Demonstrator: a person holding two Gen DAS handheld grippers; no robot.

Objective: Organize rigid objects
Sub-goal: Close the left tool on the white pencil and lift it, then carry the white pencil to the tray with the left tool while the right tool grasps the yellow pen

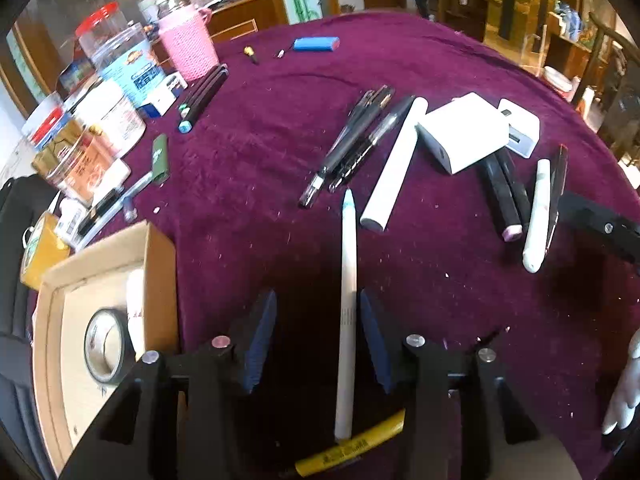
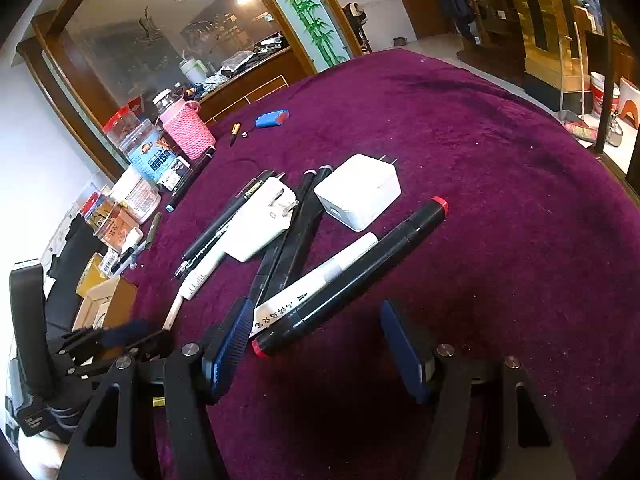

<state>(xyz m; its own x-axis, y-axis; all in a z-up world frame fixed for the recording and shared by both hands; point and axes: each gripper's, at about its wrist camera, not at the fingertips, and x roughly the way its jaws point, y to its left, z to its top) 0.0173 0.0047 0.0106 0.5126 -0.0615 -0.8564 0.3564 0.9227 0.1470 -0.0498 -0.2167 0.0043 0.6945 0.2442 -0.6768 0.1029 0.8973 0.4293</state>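
A: Bench (image 1: 460, 60) under purple cloth, cluttered. Cardboard box (image 1: 160, 280) at its left edge, tape roll (image 1: 105, 346) inside.

B: White charger (image 1: 460, 138) mid-bench, a second white plug (image 1: 520, 128) touching it. Black pens (image 1: 352, 148) bundled just beside a white tube (image 1: 394, 168).

A: Left tongs (image 1: 318, 312): jaws parted, released. White pen (image 1: 347, 312) lies on the cloth between them, close against the right pad; contact unclear.

B: Right tongs (image 2: 316, 328): jaws wide, gripping nothing. Black marker (image 2: 352, 276) with red ends lies between them, next to a white marker (image 2: 320, 280).
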